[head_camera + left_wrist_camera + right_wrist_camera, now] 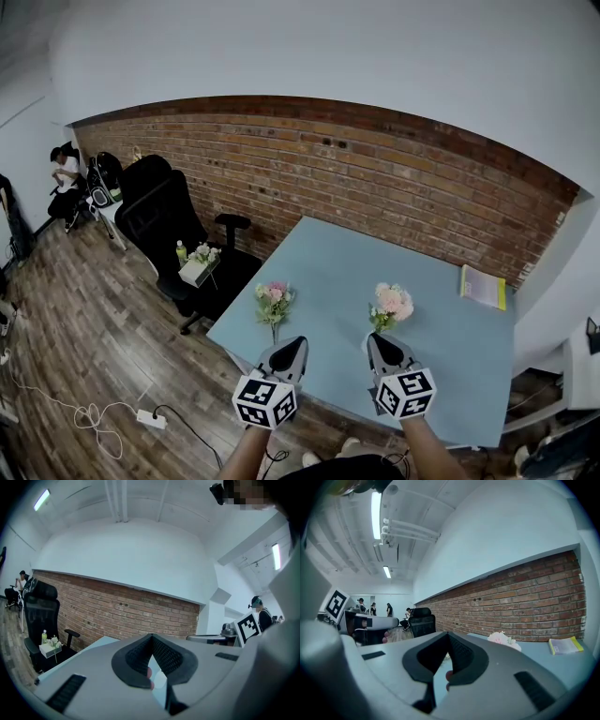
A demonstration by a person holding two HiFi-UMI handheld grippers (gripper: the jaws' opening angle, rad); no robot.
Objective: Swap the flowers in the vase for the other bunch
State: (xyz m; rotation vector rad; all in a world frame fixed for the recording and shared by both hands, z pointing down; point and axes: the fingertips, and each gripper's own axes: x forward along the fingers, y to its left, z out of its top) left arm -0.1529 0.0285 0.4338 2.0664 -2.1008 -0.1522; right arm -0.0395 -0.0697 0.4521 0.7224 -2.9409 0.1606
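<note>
Leftward, box (192, 273) holds white flowers (204, 251); table (450, 342), pink bunch (274, 298).

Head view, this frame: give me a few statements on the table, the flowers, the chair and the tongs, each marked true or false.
1. Two bunches of flowers, the left bunch and the right bunch, are on the blue table. True.
2. The yellow booklet lies at the table's near left corner. False: it lies at the far right corner, close to the brick wall.
3. The left tongs and the right tongs are both shut. True.
4. The seat of the black office chair is bare. False: a box of white flowers and a green bottle are on it.
</note>
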